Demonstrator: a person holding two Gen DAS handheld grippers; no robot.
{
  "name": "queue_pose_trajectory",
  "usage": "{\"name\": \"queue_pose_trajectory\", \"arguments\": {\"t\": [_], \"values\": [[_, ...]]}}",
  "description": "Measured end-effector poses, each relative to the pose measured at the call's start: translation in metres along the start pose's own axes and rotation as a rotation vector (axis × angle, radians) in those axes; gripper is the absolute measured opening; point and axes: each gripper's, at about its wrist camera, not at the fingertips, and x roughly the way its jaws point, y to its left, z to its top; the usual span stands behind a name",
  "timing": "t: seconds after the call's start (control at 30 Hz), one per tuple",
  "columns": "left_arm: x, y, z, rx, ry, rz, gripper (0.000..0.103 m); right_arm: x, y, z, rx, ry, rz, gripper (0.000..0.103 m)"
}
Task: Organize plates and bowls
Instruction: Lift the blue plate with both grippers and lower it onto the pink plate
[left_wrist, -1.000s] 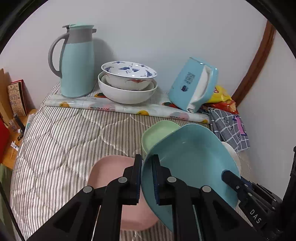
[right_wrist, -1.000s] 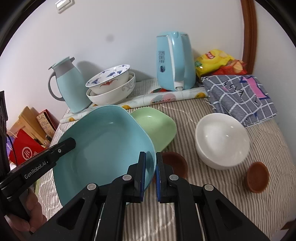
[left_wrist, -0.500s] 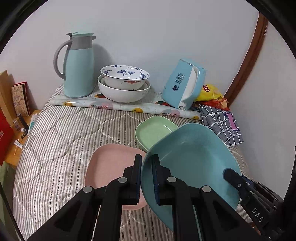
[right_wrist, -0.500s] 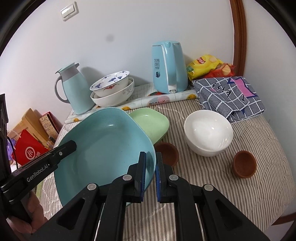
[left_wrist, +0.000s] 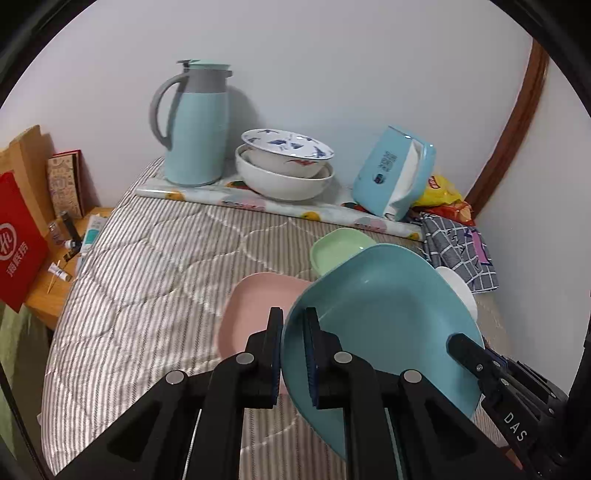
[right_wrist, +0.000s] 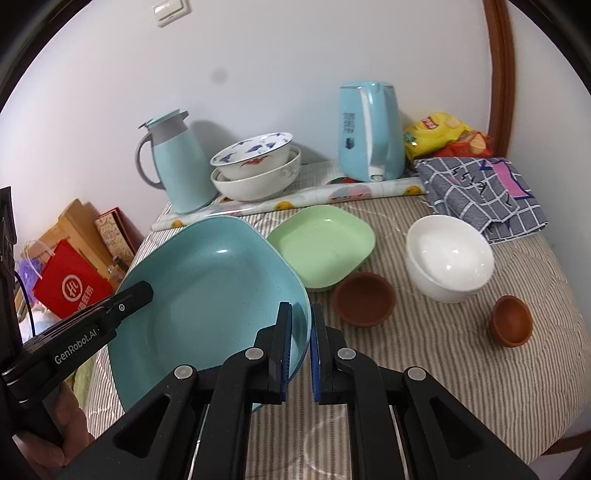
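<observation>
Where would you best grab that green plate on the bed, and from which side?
Pinch the green plate by its raised rim at the near right edge, coming from above at a slant. It lies flat and shallow, so only the rim gives the pads something to close on. Its left side is hidden behind the blue plate, and a brown bowl crowds the near edge.

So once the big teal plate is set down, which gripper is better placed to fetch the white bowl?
Probably the right gripper: the white bowl sits on its side, with the teal plate between the bowl and the left gripper.

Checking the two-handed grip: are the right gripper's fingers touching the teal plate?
Touching. The right wrist view shows both fingers clamped on the teal plate's rim.
</observation>
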Motion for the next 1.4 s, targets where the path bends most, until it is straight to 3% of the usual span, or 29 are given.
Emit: {"name": "queue_pose_trajectory", "arguments": {"t": [0.67, 1.4], "values": [[0.037, 0.058, -0.042, -0.108, 0.117, 0.06, 0.011, 0.056, 0.032, -0.039, -0.083, 0.157, 0.017, 0.009], [0.087, 0.057, -0.023, -0.136, 0.169, 0.115, 0.011, 0.113, 0.027, -0.006, -0.149, 0.211, 0.023, 0.009]]}}
